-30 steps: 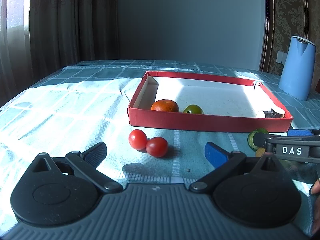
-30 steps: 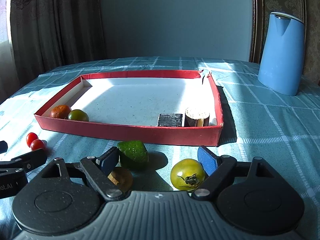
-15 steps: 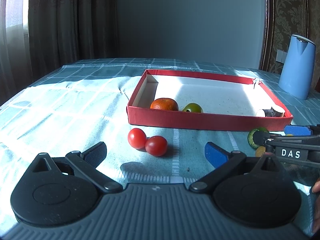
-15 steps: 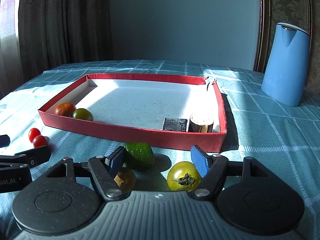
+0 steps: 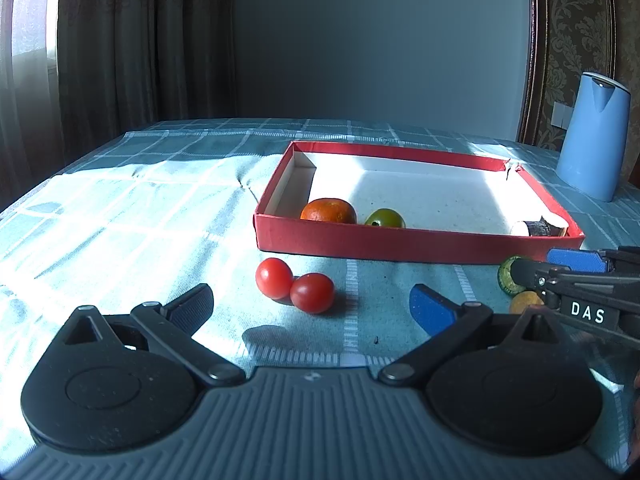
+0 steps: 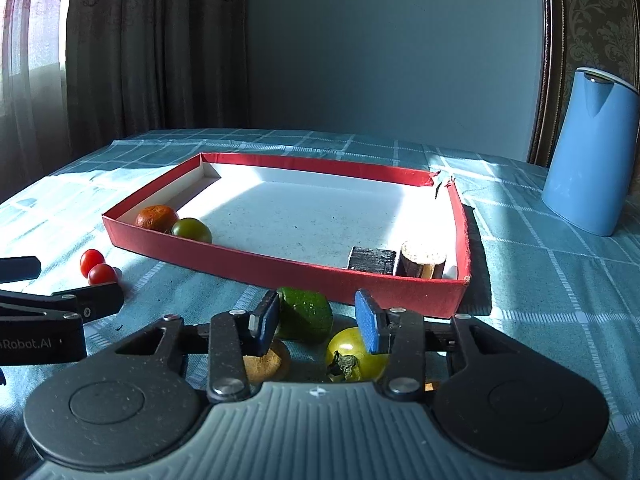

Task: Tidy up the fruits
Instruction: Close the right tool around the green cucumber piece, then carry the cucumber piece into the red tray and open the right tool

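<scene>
Between your right gripper [image 6: 316,322] pads, now closing, sits the lime [image 6: 305,314], untouched: firm, waxy, apt to squirt out; clamp its widest middle. Left gripper [image 5: 310,304] gapes empty. Beyond, the tray [image 6: 280,266] waits.

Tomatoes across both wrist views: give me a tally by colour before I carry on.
Red tomatoes: 2
Green tomato: 1
Yellow tomato: 1
Total: 4

Two red tomatoes [image 5: 294,285] touching, just before red box [image 5: 416,242]
</scene>
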{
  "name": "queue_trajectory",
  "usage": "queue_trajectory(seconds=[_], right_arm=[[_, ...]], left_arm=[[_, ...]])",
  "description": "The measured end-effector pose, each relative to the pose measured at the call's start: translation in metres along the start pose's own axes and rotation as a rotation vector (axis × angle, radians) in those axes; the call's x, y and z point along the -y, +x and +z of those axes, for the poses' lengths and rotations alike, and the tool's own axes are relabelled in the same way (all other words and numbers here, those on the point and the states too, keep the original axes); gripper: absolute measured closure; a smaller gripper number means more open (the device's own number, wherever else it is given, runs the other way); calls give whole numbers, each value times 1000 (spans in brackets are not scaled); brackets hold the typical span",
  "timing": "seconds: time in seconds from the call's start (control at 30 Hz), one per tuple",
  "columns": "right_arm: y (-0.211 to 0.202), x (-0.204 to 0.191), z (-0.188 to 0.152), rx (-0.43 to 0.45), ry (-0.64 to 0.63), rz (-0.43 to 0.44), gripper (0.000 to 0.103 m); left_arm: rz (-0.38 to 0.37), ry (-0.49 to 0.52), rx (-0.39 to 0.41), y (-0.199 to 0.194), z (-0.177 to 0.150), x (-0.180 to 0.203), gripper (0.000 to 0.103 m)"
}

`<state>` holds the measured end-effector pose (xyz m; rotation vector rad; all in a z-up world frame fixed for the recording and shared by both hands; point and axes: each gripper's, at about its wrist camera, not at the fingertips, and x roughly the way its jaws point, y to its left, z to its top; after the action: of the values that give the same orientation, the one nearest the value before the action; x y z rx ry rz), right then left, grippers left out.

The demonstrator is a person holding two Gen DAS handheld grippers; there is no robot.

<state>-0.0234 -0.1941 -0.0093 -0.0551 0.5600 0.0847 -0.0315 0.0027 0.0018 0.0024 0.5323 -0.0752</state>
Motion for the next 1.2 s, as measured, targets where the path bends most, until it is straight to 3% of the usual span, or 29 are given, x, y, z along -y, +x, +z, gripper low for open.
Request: queue_trajectory(seconds=[0.37, 0.67, 0.83, 1.07, 1.2], right_arm=[[1, 0, 5, -36, -14, 105, 68], [7, -19, 7, -71, -124, 28, 66], [8, -18, 11, -83, -131, 19, 73], [1, -8, 14, -62, -75, 56, 76], [-14, 8, 27, 6, 18, 114, 76]], left_arm=[[-3, 0, 3, -1, 1, 0, 0], [-3, -3, 5, -1, 1, 0, 0], [-5, -3, 5, -1, 1, 0, 0], [-5, -3, 4, -1, 1, 0, 0], [-4, -4, 3, 0, 1, -1, 0]])
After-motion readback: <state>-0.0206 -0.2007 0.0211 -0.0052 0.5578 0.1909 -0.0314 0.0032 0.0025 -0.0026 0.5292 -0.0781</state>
